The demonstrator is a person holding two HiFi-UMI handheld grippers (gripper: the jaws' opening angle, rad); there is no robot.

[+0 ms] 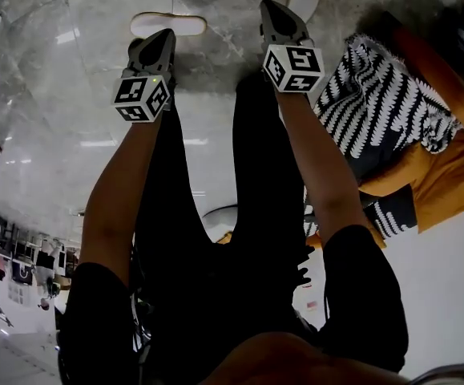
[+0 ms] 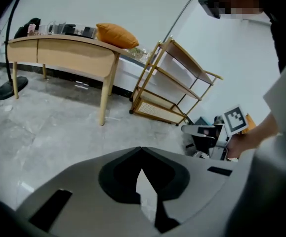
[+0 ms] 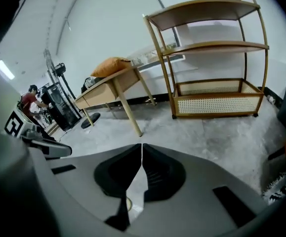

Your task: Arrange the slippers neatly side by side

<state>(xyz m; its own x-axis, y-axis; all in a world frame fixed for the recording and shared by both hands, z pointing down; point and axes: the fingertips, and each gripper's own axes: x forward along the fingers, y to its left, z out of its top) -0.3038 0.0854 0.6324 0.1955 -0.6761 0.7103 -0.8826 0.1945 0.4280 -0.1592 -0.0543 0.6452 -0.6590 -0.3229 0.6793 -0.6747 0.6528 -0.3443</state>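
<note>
**Head view:** Two white slippers lie well apart on the grey floor (image 1: 95,95). The left slipper (image 1: 171,24) lies crosswise just past the tip of the left tongs (image 1: 163,42). The right slipper (image 1: 304,1) shows only in part, beyond the right tongs (image 1: 272,13). Neither pair of tongs touches a slipper. A striped throw (image 1: 384,107) is heaped at the right.

**Left gripper view:** The jaws meet at their tips with nothing between them, and only floor shows through the gap lower down. Beyond stand a worktop (image 2: 63,51) bearing an orange cushion (image 2: 115,35) and a rack (image 2: 175,83). No slipper is in sight.

**Right gripper view:** These jaws are also closed and empty. The same rack and worktop stand ahead, and again there is no slipper.

The slippers look light, soft and flat, so one would probably droop if pinched at the toe or heel. The better hold is likely the sole's edge near its middle, or the upper's rim, so that it hangs level. The polished floor should let them slide, so a nudge may finish the lining-up. Both tongs must open before either can take hold.
</note>
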